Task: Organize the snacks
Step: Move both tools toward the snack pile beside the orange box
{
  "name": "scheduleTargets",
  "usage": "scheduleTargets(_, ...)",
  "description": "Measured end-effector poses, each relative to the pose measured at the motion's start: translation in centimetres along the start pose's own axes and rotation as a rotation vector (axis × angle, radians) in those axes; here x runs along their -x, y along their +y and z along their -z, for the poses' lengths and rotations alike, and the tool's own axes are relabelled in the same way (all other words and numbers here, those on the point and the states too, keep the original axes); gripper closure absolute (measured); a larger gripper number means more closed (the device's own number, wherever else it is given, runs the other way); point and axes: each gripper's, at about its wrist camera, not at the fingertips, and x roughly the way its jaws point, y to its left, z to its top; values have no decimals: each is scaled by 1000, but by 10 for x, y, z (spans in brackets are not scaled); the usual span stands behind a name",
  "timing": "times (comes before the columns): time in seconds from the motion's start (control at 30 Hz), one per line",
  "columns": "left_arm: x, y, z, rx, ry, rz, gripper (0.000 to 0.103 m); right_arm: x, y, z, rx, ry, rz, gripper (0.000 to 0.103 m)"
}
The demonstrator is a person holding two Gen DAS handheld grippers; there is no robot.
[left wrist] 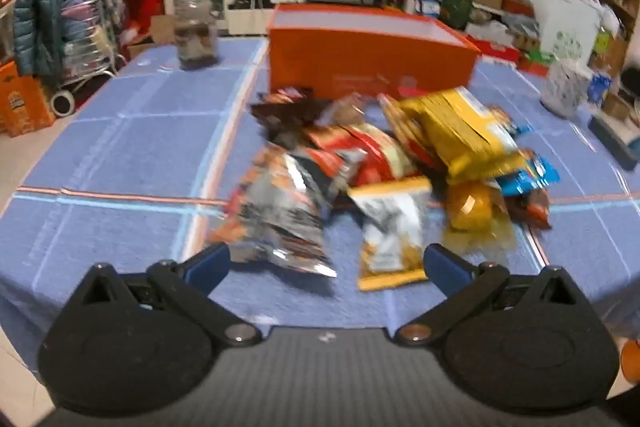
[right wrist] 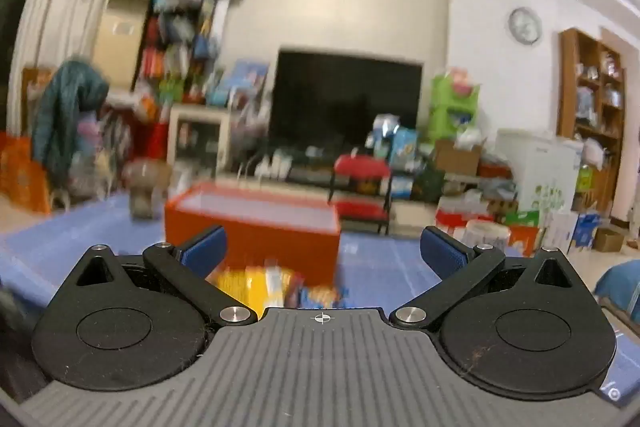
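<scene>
Nearest in the left wrist view, the left gripper is seen with its jaws spread wide and nothing held between them. It's tilted down over a counter covered by a blue cloth with pale stripes.

Just past the blue pads, two packets are lying close: a silver and orange bag on the left and a small white and yellow packet on the right. Behind those, the rest of the snack pile is heaped up, with red bags, a big yellow bag, a blue wrapper at the right edge and a dark brown bag at the far left of the heap. It's all pretty blurry, so labels can't be read.

Right behind the pile, an open orange box is standing; its inside can't be seen from here. A glass jar is parked off to the far left of the box.

In the right wrist view, the right gripper is held nearly level, jaws also wide and empty. Only a bit of the yellow and blue packets is visible below it, with the orange box beyond. Far back, a dark TV and cluttered shelves can be made out.
</scene>
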Motion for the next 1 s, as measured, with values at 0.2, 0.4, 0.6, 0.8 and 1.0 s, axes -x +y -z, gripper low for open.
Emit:
scheduleTargets(0.2,3,28,-26,21,-48,27,1,-7,-9,-4,91,75,-72,8)
scheduleTargets(0.4,-17,34,-42,-38,-23,53,1,-34,-39,-1,24,133,-95,8)
scheduleTargets(0.6,-42,37,-35,-43,29,88,1,-57,-65,3,-34,159,-88,9)
scheduleTargets(0.8,-59,40,-30,-28,91,131,0,-90,-69,25,-53,277,-99,26)
scheduleTargets(1.0,-66,37,-36,-32,51,147,1,-109,-32,23,2,300,-200,26)
